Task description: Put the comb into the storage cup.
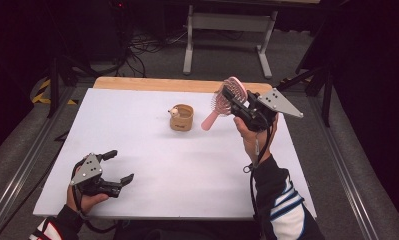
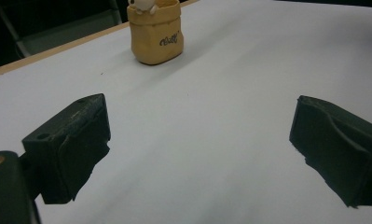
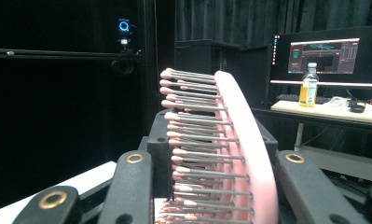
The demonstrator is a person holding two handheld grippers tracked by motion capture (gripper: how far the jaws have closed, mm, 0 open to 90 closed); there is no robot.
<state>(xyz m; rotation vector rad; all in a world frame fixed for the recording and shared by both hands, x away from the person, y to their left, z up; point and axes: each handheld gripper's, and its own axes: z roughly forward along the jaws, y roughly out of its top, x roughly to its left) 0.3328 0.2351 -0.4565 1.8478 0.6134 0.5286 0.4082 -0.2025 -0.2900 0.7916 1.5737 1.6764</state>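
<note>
Over the white table (image 1: 177,165), near its 1 o'clock corner, the right gripper (image 1: 235,101) holds a pink brush (image 1: 226,100) off the surface, jaws clenched across the brush head; in the right gripper view the bristles (image 3: 193,154) point toward 9 o'clock and the pink back (image 3: 246,154) lies against the jaw at 3 o'clock; in the high view the handle hangs down toward 7 o'clock, its end just beside the cup (image 1: 181,117).

To do this step well, I judge the hand should keep the grip steady on the head, since bristles give little firm purchase and the brush could twist; if the brush is meant for the cup, the handle end is best brought over the cup mouth before lowering, with the brush turned nearer upright.

Largest of the rest: the table, with a wooden edge (image 1: 172,84) along 12 o'clock; the left gripper (image 1: 121,167) at 7 o'clock, jaws released with nothing between them, resting low and well apart from the cup; the cup near centre, tan, with a small pale figure (image 1: 174,112) at its rim.

That figure takes part of the mouth and could block the handle; the cup looks light and may tip if nudged.
</note>
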